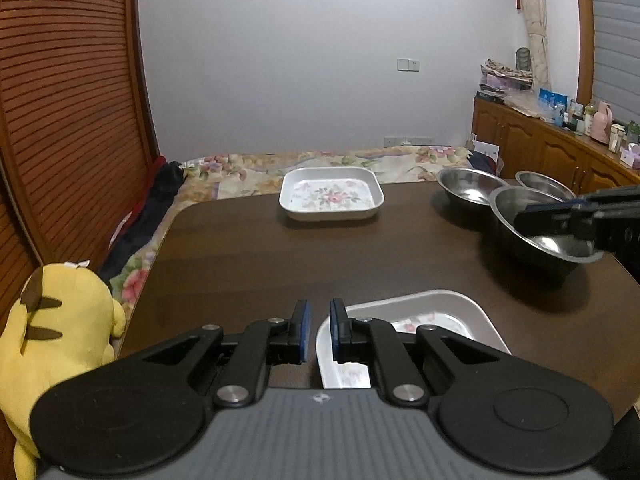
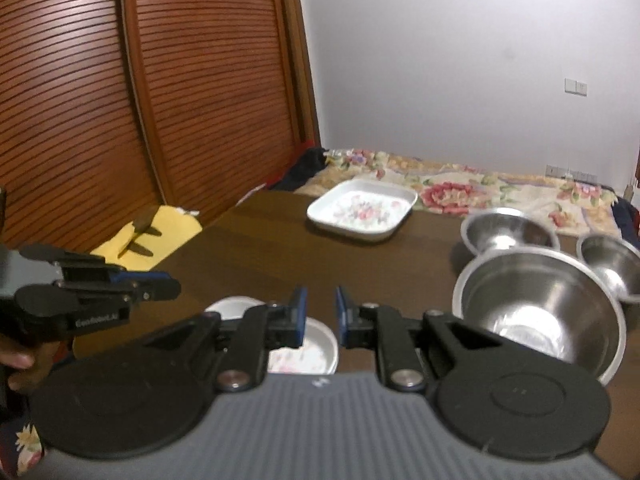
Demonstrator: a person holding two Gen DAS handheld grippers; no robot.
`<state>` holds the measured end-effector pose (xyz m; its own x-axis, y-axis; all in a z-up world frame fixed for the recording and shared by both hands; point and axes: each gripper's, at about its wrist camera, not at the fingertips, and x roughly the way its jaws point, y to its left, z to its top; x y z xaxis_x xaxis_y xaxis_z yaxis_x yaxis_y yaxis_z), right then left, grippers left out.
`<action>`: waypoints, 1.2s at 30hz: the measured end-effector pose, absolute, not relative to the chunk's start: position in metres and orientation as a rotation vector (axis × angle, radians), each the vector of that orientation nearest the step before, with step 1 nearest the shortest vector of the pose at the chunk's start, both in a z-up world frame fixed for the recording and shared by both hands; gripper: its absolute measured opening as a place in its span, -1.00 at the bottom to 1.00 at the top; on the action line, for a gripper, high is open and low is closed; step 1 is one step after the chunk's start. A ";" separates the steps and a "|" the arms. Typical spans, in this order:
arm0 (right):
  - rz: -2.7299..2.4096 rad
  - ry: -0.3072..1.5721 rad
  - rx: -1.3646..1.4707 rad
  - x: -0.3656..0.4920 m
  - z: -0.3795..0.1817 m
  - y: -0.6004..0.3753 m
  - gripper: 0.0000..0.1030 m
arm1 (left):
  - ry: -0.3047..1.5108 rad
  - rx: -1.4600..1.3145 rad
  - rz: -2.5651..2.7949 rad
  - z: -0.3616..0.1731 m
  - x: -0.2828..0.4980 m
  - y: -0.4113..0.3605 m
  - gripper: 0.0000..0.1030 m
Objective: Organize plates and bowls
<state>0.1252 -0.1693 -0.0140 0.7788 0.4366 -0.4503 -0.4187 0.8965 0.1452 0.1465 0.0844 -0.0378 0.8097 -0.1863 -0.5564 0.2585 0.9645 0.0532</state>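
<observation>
Nearest, the left tool [image 1: 317,330] hangs over the near edge of the dark bench [image 1: 248,256], its jaws drawn narrow with nothing between them; right beneath sits a white floral plate [image 1: 436,316], flat on the wood. The right tool [image 2: 321,316] is likewise nearly closed and empty, hovering between that plate and the largest steel bowl [image 2: 540,312]. Behind it stand a second bowl [image 2: 508,230] and a smaller bowl [image 2: 612,264], the three crowded almost rim to rim. Farthest back, near the far edge by the bed, lies the other floral plate [image 1: 331,194] — well apart from its twin.

Nothing looks stacked yet. The risks, as I judge them: thin, slick bowl rims could slip from narrow pads, and lifting one bowl could knock its close neighbours. The far plate sits close to the edge — a careless push could send it onto the bed.
</observation>
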 end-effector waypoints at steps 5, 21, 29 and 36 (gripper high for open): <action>0.459 0.474 0.053 0.146 -0.001 -0.176 -0.67 | 0.582 0.129 -0.247 -0.031 0.167 0.084 -0.76; 0.421 0.525 0.113 0.227 -0.001 -0.171 -0.34 | 0.582 0.099 -0.265 -0.016 0.253 0.092 -0.31; 0.381 0.620 0.186 0.275 -0.026 -0.166 -0.16 | 0.571 0.021 -0.258 -0.029 0.303 0.104 0.23; 0.332 0.683 0.188 0.306 -0.042 -0.159 -0.06 | 0.596 0.015 -0.254 -0.043 0.341 0.110 0.35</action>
